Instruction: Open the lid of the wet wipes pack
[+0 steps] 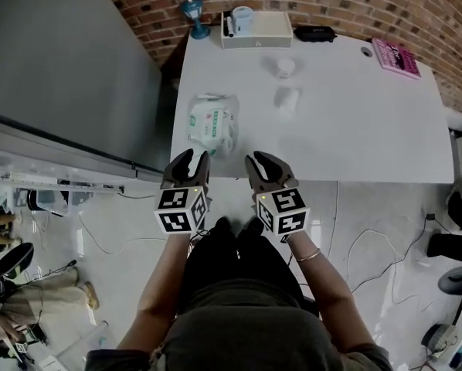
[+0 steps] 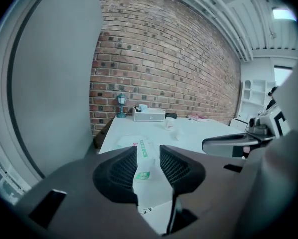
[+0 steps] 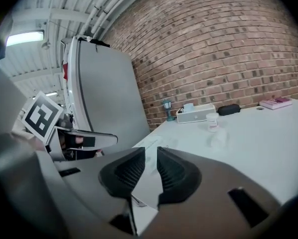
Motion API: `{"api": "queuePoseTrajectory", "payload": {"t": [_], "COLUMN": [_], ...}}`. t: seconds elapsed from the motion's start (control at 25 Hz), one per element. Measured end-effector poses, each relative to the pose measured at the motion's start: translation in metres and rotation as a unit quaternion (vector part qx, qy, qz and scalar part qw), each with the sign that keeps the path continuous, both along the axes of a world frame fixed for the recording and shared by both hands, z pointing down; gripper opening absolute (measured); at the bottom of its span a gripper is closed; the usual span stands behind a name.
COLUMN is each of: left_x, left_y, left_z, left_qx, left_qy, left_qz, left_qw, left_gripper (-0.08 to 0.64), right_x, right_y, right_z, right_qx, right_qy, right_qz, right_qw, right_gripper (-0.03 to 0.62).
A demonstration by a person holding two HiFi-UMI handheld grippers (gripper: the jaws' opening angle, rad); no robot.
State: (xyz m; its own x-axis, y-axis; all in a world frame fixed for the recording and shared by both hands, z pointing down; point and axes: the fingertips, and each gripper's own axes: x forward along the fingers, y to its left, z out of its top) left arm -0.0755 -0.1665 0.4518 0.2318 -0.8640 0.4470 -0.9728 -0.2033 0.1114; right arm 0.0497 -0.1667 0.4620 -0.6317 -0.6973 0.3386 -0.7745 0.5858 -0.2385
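**A:** Wet wipes pack (image 1: 212,122): where is it?

**B:** Lying flat on the white tabletop (image 1: 354,130), close to the left edge and toward the near side. Its lid is too small to judge.

**A:** And the grippers?

**B:** Both hover at the near edge, clear of the pack. The left gripper (image 1: 195,157) is just on the near side of it. Its 2 fingers (image 2: 121,171) are released with a clear gap, and the pack shows through that gap, farther off. The right gripper (image 1: 263,159) is just to the right. Its fingers (image 3: 176,173) are also released, with a narrower gap, grasping nothing.

**A:** Anything else?

**B:** A small white jar (image 1: 285,66) stands farther back. A white box (image 1: 256,31) sits at the far edge, with a blue lamp (image 1: 192,18) to its left. A pink book (image 1: 395,56) lies at the far right.
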Motion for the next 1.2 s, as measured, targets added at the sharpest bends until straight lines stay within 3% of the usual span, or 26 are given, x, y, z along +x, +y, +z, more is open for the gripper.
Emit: {"api": "queuePoseTrajectory", "payload": {"t": [0.52, 0.84, 1.2], "left_x": [-0.022, -0.032, -0.042], "left_y": [-0.011, -0.028, -0.041], "left_z": [0.019, 0.028, 0.033], "left_qx": [-0.026, -0.032, -0.037], "left_qy": [-0.003, -0.006, -0.009], "left_qz": [-0.005, 0.003, 0.017], "left_qw": [0.9997, 0.9995, 0.9991], "left_gripper": [0.147, 0.146, 0.146], "right_x": [-0.056, -0.079, -0.092], "right_y": [-0.014, -0.033, -0.037], "right_z": [0.029, 0.049, 0.084], "right_qx": [-0.015, -0.016, -0.051], "right_qy": [0.045, 0.079, 0.125], "right_qz": [-0.064, -0.074, -0.079], "right_qw": [0.997, 0.994, 0.988], "right_gripper": [0.089, 0.087, 0.081]}}
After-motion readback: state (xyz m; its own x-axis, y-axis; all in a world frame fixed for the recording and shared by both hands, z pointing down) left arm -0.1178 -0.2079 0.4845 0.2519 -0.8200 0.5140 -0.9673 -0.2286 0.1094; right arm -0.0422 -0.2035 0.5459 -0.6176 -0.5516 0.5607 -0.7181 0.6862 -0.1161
